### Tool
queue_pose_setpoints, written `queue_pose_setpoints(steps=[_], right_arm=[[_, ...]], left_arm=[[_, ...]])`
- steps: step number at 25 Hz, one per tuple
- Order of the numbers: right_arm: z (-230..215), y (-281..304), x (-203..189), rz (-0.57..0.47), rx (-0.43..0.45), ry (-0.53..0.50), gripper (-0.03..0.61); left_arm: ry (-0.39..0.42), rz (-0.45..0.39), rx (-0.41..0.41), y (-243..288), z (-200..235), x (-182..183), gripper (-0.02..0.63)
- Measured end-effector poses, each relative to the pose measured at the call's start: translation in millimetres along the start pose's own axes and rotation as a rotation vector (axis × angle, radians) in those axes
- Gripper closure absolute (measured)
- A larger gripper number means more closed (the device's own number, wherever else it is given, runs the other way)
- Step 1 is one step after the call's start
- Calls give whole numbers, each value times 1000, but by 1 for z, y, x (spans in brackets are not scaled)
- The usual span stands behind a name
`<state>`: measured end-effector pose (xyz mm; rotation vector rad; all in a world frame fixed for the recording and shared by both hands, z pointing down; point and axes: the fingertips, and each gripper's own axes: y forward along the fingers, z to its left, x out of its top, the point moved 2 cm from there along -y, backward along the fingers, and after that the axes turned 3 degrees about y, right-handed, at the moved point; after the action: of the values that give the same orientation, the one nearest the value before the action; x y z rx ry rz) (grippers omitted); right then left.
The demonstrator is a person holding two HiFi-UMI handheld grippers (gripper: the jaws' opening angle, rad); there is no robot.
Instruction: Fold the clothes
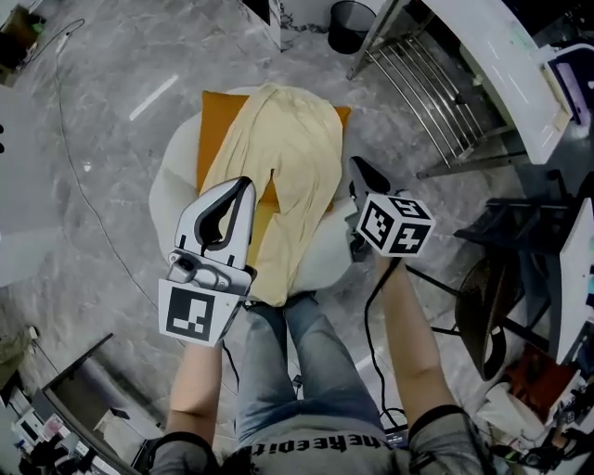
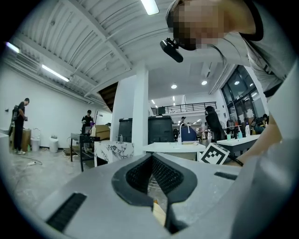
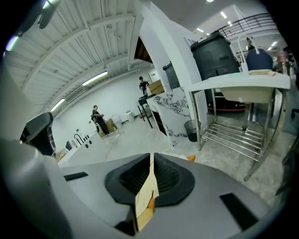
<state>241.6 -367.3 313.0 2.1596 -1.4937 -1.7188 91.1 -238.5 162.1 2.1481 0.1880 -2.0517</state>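
Observation:
A pale yellow garment (image 1: 288, 148) lies spread over an orange cushion (image 1: 215, 121) on a round white stool (image 1: 176, 158) in the head view. My left gripper (image 1: 246, 186) sits at the garment's left edge, jaws together. In the left gripper view, a sliver of yellow cloth (image 2: 159, 212) shows deep between the jaws of the left gripper (image 2: 152, 156). My right gripper (image 1: 355, 169) is at the garment's right edge. In the right gripper view, the right gripper (image 3: 152, 156) is shut on a fold of yellow cloth (image 3: 145, 191) with a bit of orange under it.
A metal rack (image 1: 436, 102) and a white counter (image 1: 492, 56) stand at the back right, with a black bin (image 1: 351, 23) behind the stool. A dark chair (image 1: 501, 306) is at the right. A cable (image 1: 83, 186) trails on the floor at left. The person's jeans (image 1: 306, 362) are below the stool.

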Motion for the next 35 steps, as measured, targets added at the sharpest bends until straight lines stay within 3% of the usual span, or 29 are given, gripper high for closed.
queue_pose_setpoints(steps=[12,19,27,35], right_arm=[[-59,119,-84,35,-52,116,531],[-125,172,-127,-3,-98,184,500],[-183,233,-172,0,-114,201,437],[-223,269,-196,17,-110,235,362]], left_arm=[[-3,23,-125,25,20,-125,611],[3,-4,-190,42,12,-202,611],[21,-39,-220,48,9,-281,611],[20,-46,-216,45,13,-329,611]])
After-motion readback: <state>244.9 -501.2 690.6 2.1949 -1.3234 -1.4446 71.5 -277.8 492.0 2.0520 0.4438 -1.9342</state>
